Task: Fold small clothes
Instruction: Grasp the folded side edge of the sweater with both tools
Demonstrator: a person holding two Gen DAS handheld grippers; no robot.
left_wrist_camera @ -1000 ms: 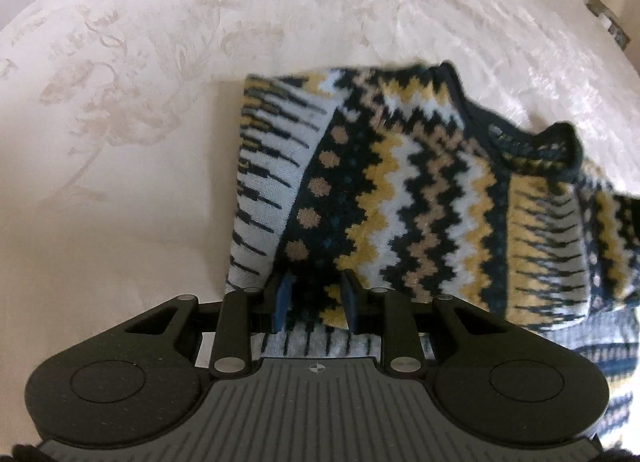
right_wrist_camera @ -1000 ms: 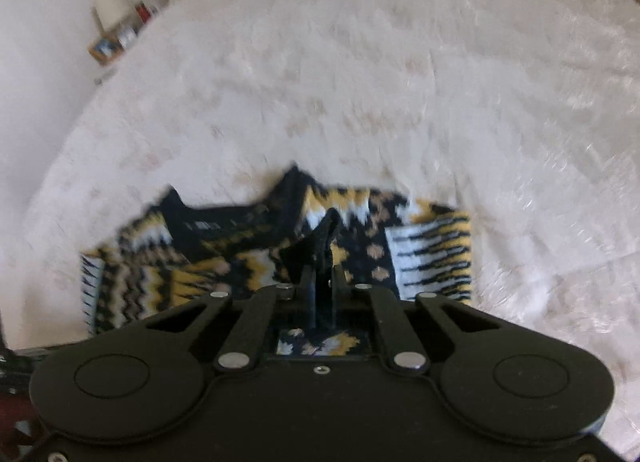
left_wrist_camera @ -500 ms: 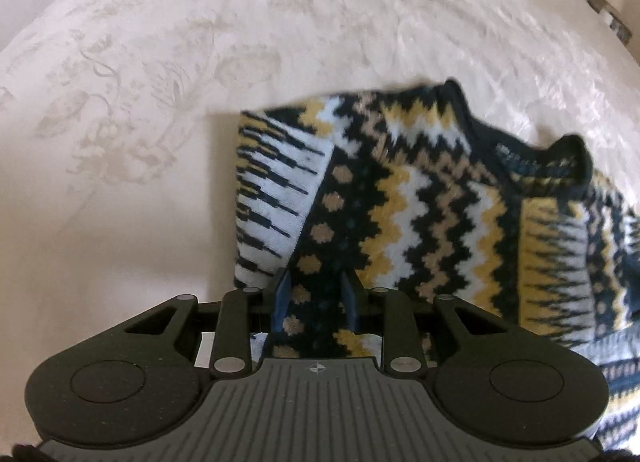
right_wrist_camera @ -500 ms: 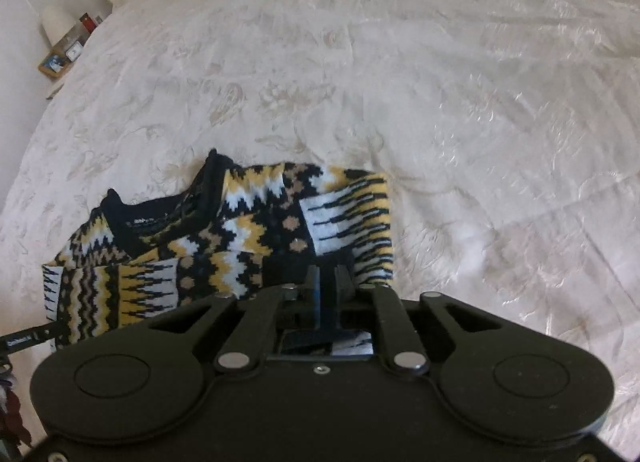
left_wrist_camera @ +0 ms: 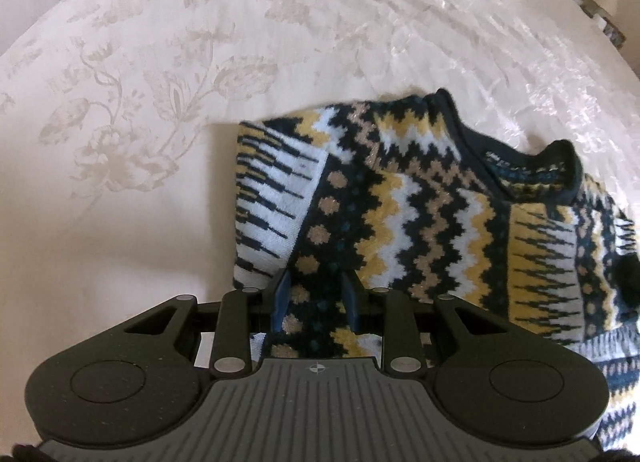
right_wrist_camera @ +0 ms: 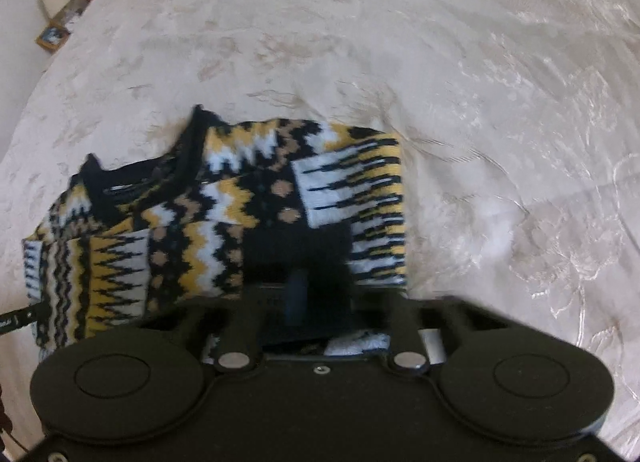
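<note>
A small knitted sweater [left_wrist_camera: 420, 213] in navy, yellow, white and tan zigzags lies folded on the bedspread, collar toward the far side. My left gripper [left_wrist_camera: 316, 294] stands at its near left corner. Its fingers [left_wrist_camera: 282, 294] are a little apart with a thick band of the knit gripped between them. In the right wrist view the sweater [right_wrist_camera: 224, 221] fills the left middle. My right gripper [right_wrist_camera: 296, 290] is over its near right part, on a black ribbed patch [right_wrist_camera: 276, 250]. The jaws are closing and stand all but together. Blur hides whether any knit is caught between them.
A cream bedspread [left_wrist_camera: 160, 101] with a woven flower pattern stretches all around the sweater [right_wrist_camera: 480, 101]. A small framed picture [right_wrist_camera: 52, 37] and other bedside things sit past the bed's far left edge. A black strap [right_wrist_camera: 16, 318] pokes in at the left.
The right gripper has sunk and laid down the raised right part of the sweater, which now rests flat. Its jaws parted slightly half a second ago and have come together again. The left gripper stayed put.
</note>
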